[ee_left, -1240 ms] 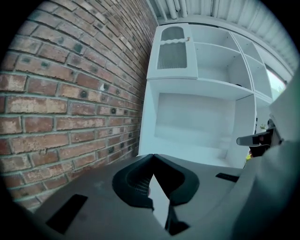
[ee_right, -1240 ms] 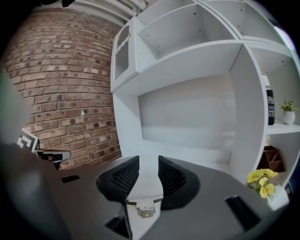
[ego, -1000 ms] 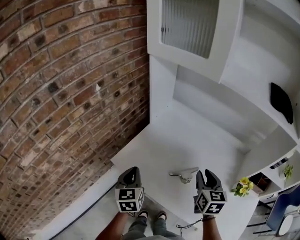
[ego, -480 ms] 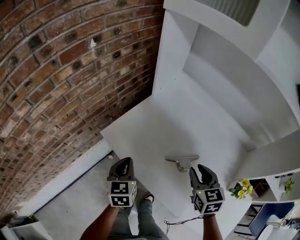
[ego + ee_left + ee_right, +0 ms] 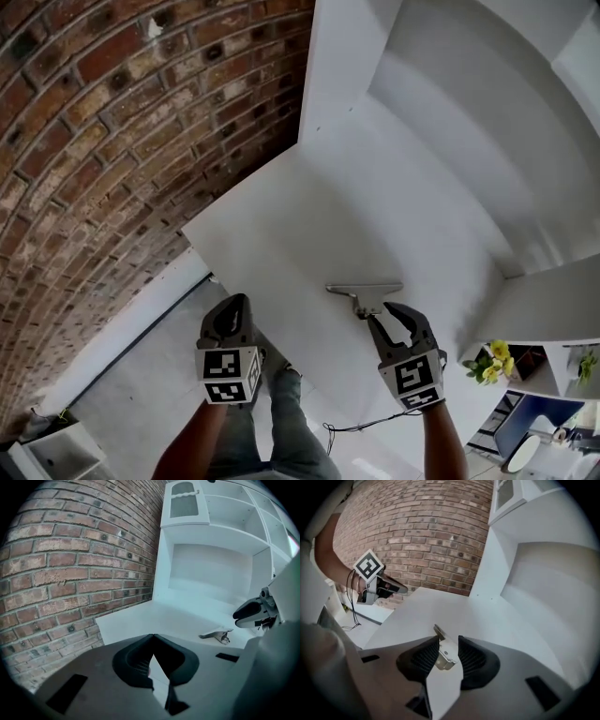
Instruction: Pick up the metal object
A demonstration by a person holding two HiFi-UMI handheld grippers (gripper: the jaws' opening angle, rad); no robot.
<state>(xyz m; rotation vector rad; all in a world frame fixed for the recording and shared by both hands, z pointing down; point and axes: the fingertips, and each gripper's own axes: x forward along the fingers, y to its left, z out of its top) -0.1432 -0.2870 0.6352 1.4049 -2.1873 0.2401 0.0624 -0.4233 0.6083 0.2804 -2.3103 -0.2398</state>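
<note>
A small metal bracket-like object point(image 5: 366, 293) lies on the white desk point(image 5: 281, 225) near its front right part. My right gripper point(image 5: 393, 318) is open, and its fingertips reach the object's near end. In the right gripper view the metal object point(image 5: 442, 650) sits between the two dark pads point(image 5: 472, 660), with a gap showing on the right side. My left gripper point(image 5: 229, 315) hangs off the desk's front edge, shut and holding nothing. From the left gripper view the metal object point(image 5: 216, 634) shows far right, with the right gripper point(image 5: 249, 611) above it.
A brick wall point(image 5: 103, 141) runs along the left. White cabinet shelves point(image 5: 469, 122) rise behind the desk. Yellow flowers point(image 5: 493, 362) sit low at the right, and a thin cable point(image 5: 361, 427) trails below the desk edge. The person's legs point(image 5: 281, 441) show underneath.
The right gripper has moved forward, so its open jaws now flank the metal object's near end. The head camera tilted further down. The left gripper stayed by the desk edge.
</note>
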